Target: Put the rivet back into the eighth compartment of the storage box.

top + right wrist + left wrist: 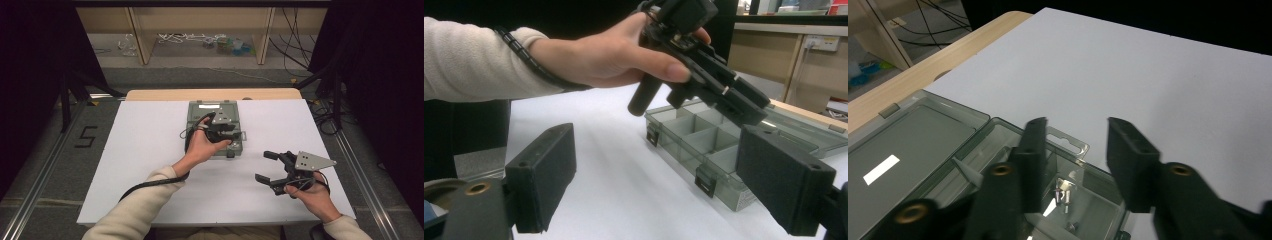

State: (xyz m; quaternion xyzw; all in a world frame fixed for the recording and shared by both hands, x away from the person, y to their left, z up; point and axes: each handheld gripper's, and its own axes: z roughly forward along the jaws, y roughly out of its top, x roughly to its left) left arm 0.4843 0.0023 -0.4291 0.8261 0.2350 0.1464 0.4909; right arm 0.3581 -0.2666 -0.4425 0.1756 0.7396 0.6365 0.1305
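The open compartment box (214, 112) sat mid-table toward the far edge of the white table (145, 150), with the left gripper (227, 131) over its compartments. The right gripper (267, 166) hung off to the right, nearer the person.

From above, the left hand (202, 146) and its tool (222, 129) cover much of the open box (200, 111), hiding its compartments. In the left tool's view the box's lid and tray run off the bottom and left edges, and the small metal parts (1064, 194) in one compartment are too small to identify. Clutter on the floor (220, 44) beyond the surface (145, 150) is too small to tell.
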